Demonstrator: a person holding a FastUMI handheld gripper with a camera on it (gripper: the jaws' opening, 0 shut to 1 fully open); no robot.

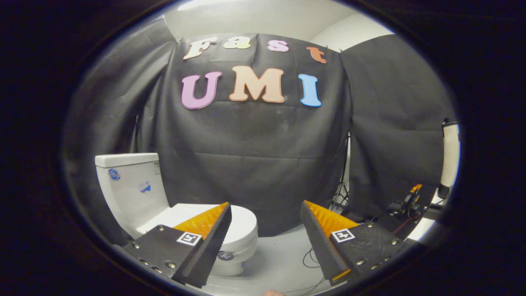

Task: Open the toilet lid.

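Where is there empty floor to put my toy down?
Bare floor lies between the toilet and the cable, ahead of the open gripper. It is crowded over by the stand and the gear beside it.

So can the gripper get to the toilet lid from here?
Probably yes. The gripper is open with nothing between its fingers, and the closed toilet lid lies just past one finger, off to that side. Nothing blocks the way; it needs to swing over.

Black cloth wall (263, 164) behind; pale floor (283, 255) with thin cables (309, 260); stand legs (341, 193) and, perhaps, a dark device (407, 205) beside.
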